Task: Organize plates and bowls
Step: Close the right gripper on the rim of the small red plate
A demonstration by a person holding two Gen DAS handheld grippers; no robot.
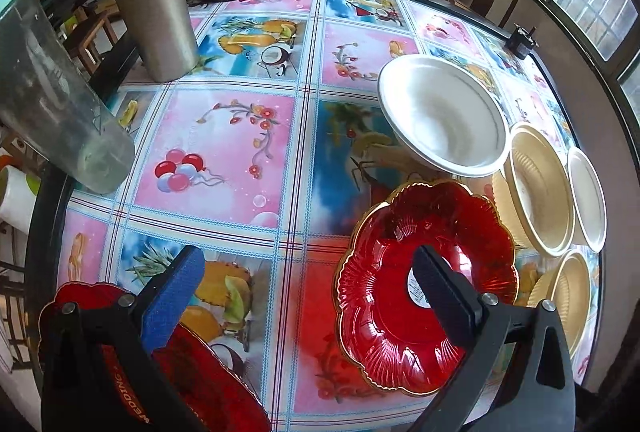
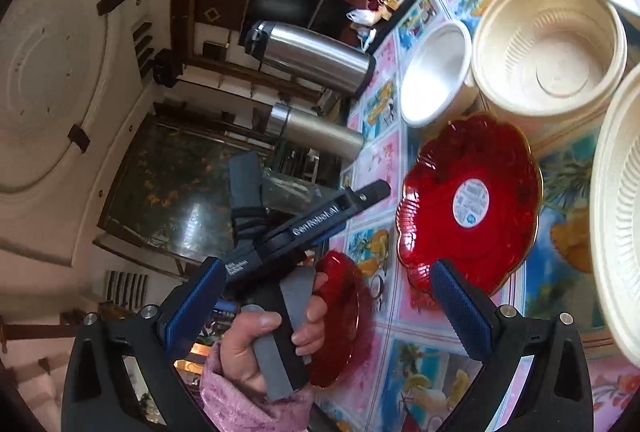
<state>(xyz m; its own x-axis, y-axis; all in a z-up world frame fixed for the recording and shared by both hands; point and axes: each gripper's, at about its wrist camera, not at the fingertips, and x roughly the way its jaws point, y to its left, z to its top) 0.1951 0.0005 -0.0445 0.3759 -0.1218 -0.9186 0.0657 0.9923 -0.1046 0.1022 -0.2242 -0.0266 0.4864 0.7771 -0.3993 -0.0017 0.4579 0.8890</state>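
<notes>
A: Left gripper (image 1: 308, 296): jaws spread wide, nothing between them. Blue ribbed pad on one finger, black on the other. It hangs over the table (image 1: 224, 152), above the cloth.

B: The cloth?

A: Glossy plastic, printed squares of fruit, flowers, balloons, with plaid lines between.

B: Plates?

A: Two, both translucent red plastic, scalloped edge with a gold rim, fluted inside. The near plate (image 1: 424, 288) lies flat past the black finger, a round white sticker at its centre. The second plate (image 1: 208, 372) lies under the left gripper's body, mostly hidden.

B: Bowls?

A: A white bowl (image 1: 444, 112), smooth and matte with a thin dark ring below its rim, just beyond the near plate. Right of it are cream bowls (image 1: 536, 188) with ribbed walls, crowded together; another white one (image 1: 586, 198) stands behind them.

B: Right gripper (image 2: 324, 308)?

A: Also wide open and empty, blue textured pads. Its camera is rolled sideways. It shows a hand (image 2: 272, 336) in a pink patterned sleeve gripping the left tool's handle.

B: Anything else standing?

A: Two brushed-steel flasks (image 1: 148, 4) at the far edge, and a cloudy clear bottle (image 1: 60, 100) at the left.
</notes>
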